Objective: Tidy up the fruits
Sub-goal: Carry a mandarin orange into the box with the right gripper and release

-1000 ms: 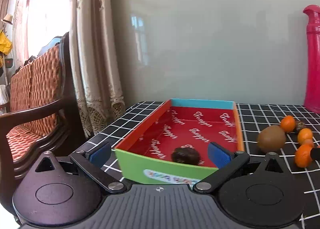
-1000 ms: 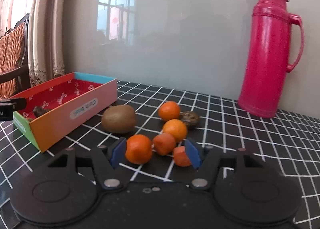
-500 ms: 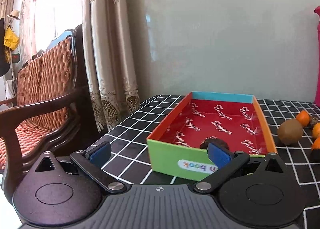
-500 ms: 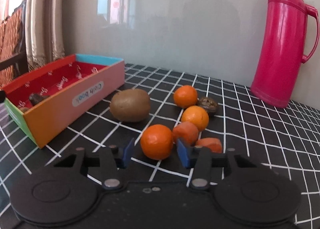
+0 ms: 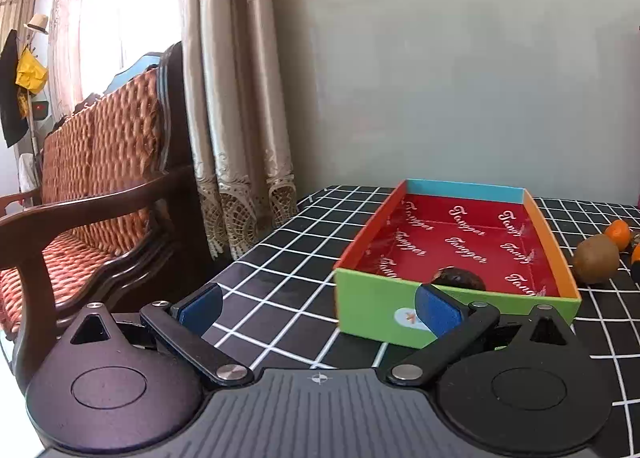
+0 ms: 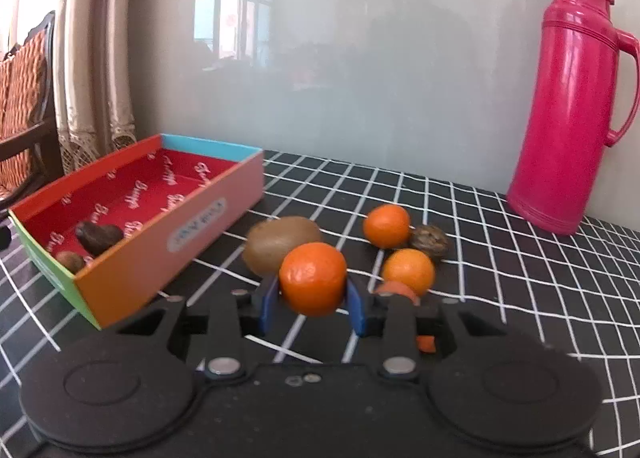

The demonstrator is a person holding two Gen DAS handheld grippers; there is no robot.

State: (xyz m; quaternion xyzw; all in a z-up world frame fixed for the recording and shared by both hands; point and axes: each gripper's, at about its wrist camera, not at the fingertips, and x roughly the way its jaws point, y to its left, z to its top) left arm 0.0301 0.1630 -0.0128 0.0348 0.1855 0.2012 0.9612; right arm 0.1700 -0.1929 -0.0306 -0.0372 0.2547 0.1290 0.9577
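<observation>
Tangerine (image 6: 313, 279) sits between your right gripper (image 6: 312, 304) pads, jaws closing onto it, pads pressing both sides, fruit just in front of kiwi (image 6: 276, 244). Box (image 6: 132, 282) left of it on checked table (image 6: 500, 258) (two dark fruits inside, near green end). Two more tangerines (image 6: 408, 271) and walnut (image 6: 430, 241) loose behind. Your left gripper (image 5: 316, 308) spread wide, nothing between pads, right pad overlapping box's green wall in view. Pink flask (image 6: 572, 98) far right.
</observation>
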